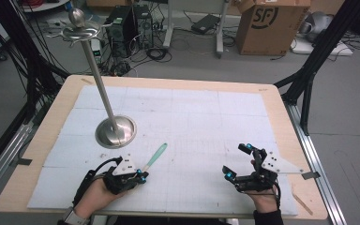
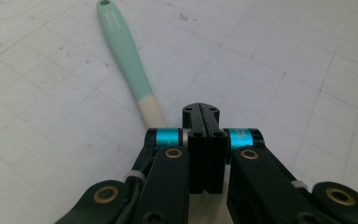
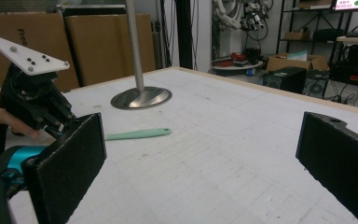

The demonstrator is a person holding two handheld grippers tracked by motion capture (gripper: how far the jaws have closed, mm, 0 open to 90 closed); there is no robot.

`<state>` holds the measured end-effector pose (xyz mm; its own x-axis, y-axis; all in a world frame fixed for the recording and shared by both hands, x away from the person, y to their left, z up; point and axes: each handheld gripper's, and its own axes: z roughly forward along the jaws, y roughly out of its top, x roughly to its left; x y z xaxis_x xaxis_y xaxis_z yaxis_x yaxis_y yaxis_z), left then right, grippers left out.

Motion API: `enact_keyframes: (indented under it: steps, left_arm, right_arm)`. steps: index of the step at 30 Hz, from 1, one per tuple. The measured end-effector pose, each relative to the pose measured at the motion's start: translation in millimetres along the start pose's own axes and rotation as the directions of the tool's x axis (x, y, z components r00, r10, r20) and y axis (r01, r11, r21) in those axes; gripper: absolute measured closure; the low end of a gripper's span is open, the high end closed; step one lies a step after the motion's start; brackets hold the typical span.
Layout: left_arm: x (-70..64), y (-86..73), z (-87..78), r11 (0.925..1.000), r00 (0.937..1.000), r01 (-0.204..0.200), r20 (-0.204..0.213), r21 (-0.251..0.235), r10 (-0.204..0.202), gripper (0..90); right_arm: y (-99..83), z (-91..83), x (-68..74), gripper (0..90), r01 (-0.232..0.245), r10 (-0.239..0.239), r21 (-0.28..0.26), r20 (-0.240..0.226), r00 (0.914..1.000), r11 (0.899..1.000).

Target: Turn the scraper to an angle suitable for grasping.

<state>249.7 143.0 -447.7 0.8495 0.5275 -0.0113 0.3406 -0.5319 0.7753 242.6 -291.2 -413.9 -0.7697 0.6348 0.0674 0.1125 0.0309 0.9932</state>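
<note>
A mint-green utensil handle point(image 1: 155, 156) point(image 2: 126, 51) point(image 3: 137, 134) lies on the white mat, and its cream end runs under the left side of my left gripper point(image 1: 140, 177) point(image 2: 200, 112). That gripper's jaws are pressed flat together with nothing visible between their tips. I cannot tell whether they touch the utensil. My right gripper point(image 1: 236, 160) point(image 3: 200, 163) hovers near the front right of the mat. Its jaws stand wide apart and hold nothing. In the right gripper view the left gripper point(image 3: 32, 102) sits at the left with a hand behind it.
A metal stand with a round base point(image 1: 116, 131) point(image 3: 141, 98) and a tall pole point(image 1: 96, 70) rises at the mat's left middle. The wooden table edge point(image 1: 281, 108) frames the mat. Cardboard boxes point(image 1: 267, 26), cables and black frame legs point(image 1: 316, 51) surround the table.
</note>
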Motion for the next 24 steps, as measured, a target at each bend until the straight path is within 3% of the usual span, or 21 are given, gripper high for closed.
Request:
enact_keyframes:
  steps: [9,15,16,19,22,23,24]
  left_arm:
    - [8.5,-18.8,-24.2,0.9999,0.9999,0.011,-0.008,0.006,-0.011,89.9]
    - [11.3,-19.9,-30.8,0.9993,0.9994,0.035,0.009,0.014,-0.035,89.9]
    - [11.1,-14.6,-32.9,0.9995,0.9995,0.026,-0.016,-0.016,-0.027,89.9]
    - [17.0,-4.9,-30.0,0.9987,0.9963,0.028,-0.08,-0.043,-0.031,89.9]
    - [31.5,2.9,-19.8,0.9952,0.9876,0.08,-0.131,-0.057,-0.087,89.8]
    - [31.5,2.9,-19.8,0.9952,0.9876,0.08,-0.131,-0.057,-0.087,89.8]
    - [41.5,5.2,-11.3,0.9914,0.9809,0.113,-0.151,-0.065,-0.122,89.8]
  right_arm:
    - [-0.4,0.4,0.7,0.3,-0.005,0.005,0.005,-0.001,1.0,1.0]
    - [-0.6,0.7,0.6,0.3,0.0,0.0,0.006,0.001,1.0,1.0]
    - [-0.7,0.9,0.6,0.4,0.0,0.0,0.007,0.001,1.0,1.0]
    - [-1.1,1.6,0.7,0.3,-0.003,0.003,0.009,0.001,1.0,1.0]
    - [-1.2,2.3,1.2,0.4,-0.003,0.003,0.014,-0.004,1.0,1.0]
    - [-1.2,2.4,1.2,0.3,-0.003,0.003,0.013,-0.004,1.0,1.0]
    - [-1.1,2.5,0.7,0.3,-0.001,0.001,0.011,-0.004,1.0,1.0]
